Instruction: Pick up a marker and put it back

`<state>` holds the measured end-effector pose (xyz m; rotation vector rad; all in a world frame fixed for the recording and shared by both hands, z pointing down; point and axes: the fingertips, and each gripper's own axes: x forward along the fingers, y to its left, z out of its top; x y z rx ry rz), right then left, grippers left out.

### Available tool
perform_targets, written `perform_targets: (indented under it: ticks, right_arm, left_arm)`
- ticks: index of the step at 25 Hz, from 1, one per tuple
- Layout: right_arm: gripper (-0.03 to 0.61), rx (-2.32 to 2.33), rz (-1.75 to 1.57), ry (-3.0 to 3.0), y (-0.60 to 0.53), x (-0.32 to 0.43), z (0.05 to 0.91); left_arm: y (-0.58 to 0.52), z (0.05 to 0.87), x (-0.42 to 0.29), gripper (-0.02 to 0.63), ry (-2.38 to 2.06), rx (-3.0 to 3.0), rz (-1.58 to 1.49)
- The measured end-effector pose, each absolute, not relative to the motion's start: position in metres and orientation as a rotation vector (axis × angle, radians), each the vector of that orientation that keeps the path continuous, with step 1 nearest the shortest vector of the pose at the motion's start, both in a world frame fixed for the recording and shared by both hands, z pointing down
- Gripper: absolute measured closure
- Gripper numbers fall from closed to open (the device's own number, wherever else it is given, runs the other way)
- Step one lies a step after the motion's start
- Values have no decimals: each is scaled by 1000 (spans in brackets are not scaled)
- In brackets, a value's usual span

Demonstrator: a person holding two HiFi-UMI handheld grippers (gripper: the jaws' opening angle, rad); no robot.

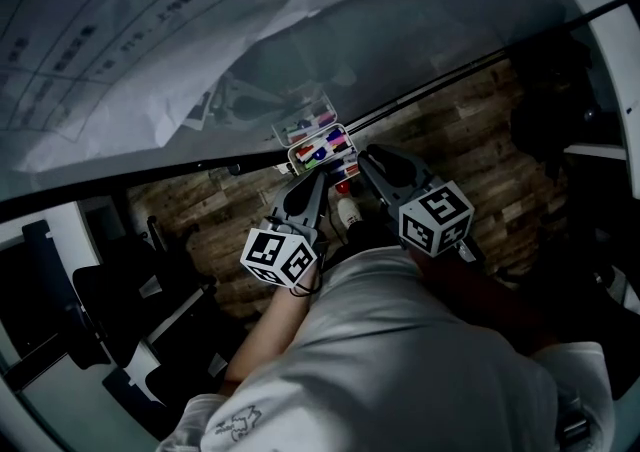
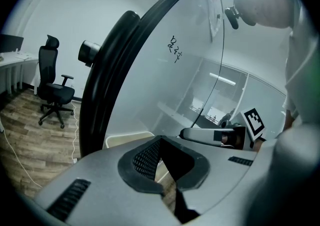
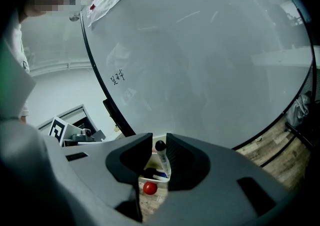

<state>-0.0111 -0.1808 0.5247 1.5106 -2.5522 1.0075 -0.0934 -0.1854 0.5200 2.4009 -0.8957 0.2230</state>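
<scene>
At the centre of the head view we see a clear tray (image 1: pixel 292 153) of coloured markers at the foot of the glass whiteboard (image 3: pixel 200 45). Over it, our right tongs (image 3: pixel 159 142) pinch a black-capped marker (image 3: pixel 161 153). Our left tongs (image 2: pixel 162 142), beside them, are together and empty.

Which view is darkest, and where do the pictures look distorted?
Head view: darkest, underexposed, yet the marker tray shows colour. Left gripper view: bright, fisheye bends the whiteboard frame. Right gripper view: evenly lit, marker sharp, edges vignetted.
</scene>
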Motion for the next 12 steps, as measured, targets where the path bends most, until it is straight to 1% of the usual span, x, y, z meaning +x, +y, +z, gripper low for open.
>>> perform_targets:
  ticks: [12]
  right_arm:
    - [500, 1563, 876, -2599, -175, -23, 490]
  left_arm:
    - [-178, 490, -119, 609, -945, 2460, 155]
